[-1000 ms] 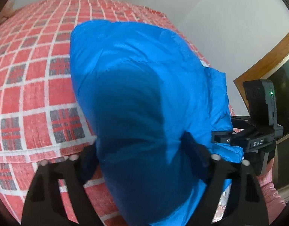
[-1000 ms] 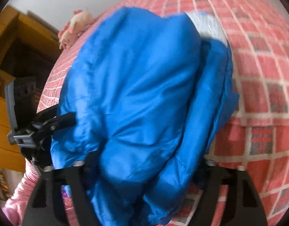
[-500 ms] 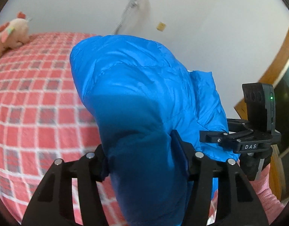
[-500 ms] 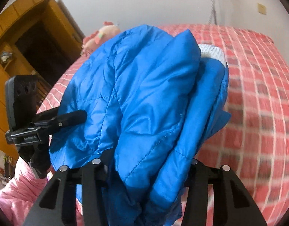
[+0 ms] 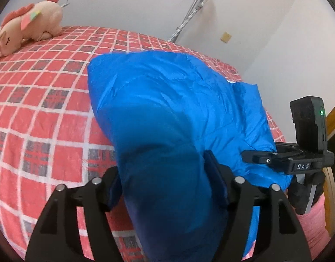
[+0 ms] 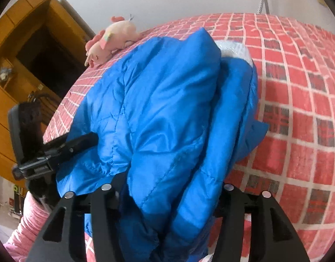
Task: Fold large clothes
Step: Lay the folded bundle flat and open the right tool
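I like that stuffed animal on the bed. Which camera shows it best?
The left wrist view: the pink plush toy lies large and whole at the far end of the bed, closed eye and ear clear. In the right wrist view the toy is smaller, its lower edge hidden behind the blue jacket.

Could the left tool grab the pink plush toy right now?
Probably not yet. The left tool is already clamped on the bulky blue puffer jacket, which fills its jaws. The pink plush toy lies at the far edge of the red checked bed, well beyond the fingertips.
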A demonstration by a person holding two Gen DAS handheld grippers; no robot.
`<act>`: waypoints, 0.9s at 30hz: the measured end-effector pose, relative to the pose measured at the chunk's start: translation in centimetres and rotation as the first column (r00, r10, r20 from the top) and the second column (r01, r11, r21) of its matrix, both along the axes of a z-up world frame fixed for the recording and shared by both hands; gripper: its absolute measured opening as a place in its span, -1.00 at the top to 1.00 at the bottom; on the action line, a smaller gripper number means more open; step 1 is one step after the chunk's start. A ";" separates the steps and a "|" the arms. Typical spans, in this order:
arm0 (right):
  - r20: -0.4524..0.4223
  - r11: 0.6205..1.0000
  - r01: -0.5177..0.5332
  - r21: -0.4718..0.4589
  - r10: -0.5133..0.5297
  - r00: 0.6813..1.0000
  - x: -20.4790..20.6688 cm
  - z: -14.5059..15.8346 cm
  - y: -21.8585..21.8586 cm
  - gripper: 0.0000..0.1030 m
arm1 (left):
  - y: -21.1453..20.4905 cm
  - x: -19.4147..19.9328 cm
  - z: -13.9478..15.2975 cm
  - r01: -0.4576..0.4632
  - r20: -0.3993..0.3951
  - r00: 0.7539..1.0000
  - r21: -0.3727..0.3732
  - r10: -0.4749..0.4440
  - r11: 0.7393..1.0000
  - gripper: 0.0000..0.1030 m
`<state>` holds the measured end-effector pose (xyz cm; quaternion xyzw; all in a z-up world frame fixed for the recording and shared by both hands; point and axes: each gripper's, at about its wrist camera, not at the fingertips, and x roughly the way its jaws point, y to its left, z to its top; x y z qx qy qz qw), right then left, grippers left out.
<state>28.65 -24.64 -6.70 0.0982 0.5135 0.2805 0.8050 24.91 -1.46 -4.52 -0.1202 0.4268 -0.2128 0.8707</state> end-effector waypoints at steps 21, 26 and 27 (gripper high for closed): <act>0.015 0.985 0.109 -0.131 -0.108 0.994 -5.1 0.0 -3.1 -0.49 | -0.2 -3.8 0.2 -0.044 0.041 0.998 0.165 0.037 0.985 -0.57; 0.085 0.978 0.145 -0.147 -0.134 0.987 -7.6 2.3 -3.4 -0.53 | -0.4 -5.4 1.7 -0.080 0.059 0.996 0.213 0.069 0.974 -0.71; 0.100 0.976 0.152 -0.158 -0.137 0.985 -8.0 2.7 -3.3 -0.55 | -0.5 -5.9 2.0 -0.090 0.068 0.995 0.228 0.077 0.970 -0.72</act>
